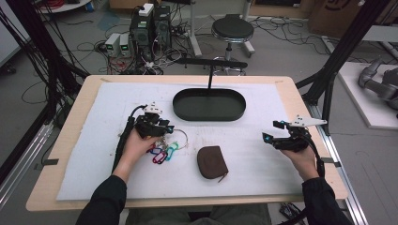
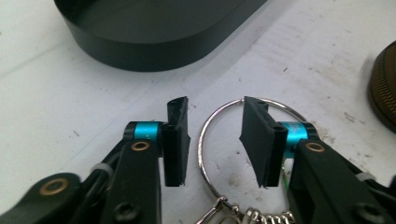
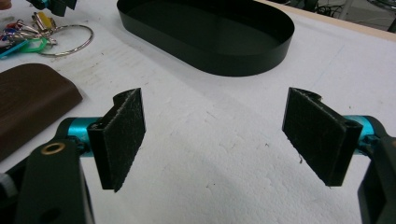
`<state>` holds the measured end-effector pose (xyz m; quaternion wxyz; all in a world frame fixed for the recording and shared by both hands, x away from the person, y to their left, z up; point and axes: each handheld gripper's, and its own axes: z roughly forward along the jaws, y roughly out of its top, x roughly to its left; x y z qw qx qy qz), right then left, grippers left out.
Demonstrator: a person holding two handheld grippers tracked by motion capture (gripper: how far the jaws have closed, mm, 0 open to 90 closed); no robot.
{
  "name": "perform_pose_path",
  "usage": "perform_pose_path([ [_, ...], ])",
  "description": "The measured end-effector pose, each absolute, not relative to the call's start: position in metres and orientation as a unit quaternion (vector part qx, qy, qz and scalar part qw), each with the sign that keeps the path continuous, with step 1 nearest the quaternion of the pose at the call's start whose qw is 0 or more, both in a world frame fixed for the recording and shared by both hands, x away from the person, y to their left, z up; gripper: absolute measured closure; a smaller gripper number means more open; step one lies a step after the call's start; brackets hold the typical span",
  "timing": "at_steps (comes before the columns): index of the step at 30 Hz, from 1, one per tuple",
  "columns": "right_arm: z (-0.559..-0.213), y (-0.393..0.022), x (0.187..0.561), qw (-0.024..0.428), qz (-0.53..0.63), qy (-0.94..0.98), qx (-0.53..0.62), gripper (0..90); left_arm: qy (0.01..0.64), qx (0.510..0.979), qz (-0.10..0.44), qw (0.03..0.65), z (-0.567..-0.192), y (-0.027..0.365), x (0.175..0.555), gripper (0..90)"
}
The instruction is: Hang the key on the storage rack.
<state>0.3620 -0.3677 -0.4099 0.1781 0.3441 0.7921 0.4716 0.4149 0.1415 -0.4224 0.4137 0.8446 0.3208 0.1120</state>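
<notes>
The left gripper (image 2: 212, 140) is down low over the big silver key ring (image 2: 205, 140) on the white surface (image 1: 263, 159). Its jaws are apart, with a gap between them. The left side of the ring's wire lies in that gap, and the pads are not pressing on it yet. The keys with their colored tags (image 1: 163, 152) lie by the left hand, just in front of the black oval tray (image 1: 209, 104). The brown zip pouch (image 1: 212, 161) sits near them, toward the middle.

To do this step well, I think the jaws should go straight down until the tips almost touch the surface. Then they should shut slowly on the thin wire. The wire is thin and slippery, so it could pop out if the squeeze is crooked. It is best to lift only when the ring is pinched tight.

The right gripper (image 3: 212, 140) waits off to the side over bare surface. Its jaws are wide apart and hold nothing.
</notes>
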Motion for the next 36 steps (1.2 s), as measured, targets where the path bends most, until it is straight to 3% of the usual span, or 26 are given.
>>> perform_pose_path([
  [13, -0.411, -0.369, 0.362, 0.177, 0.471, 0.792, 0.345, 21.7, 0.327, 0.865, 0.106, 0.365, -0.437, 0.135, 0.421, 71.7],
  [29, -0.411, -0.370, 0.362, 0.179, 0.472, 0.791, 0.346, 21.7, 0.320, 0.865, 0.142, 0.361, -0.439, 0.129, 0.412, 85.6],
  [36, -0.411, -0.370, 0.362, 0.178, 0.473, 0.790, 0.347, 21.8, 0.328, 0.857, 0.119, 0.380, -0.437, 0.134, 0.413, 85.9],
])
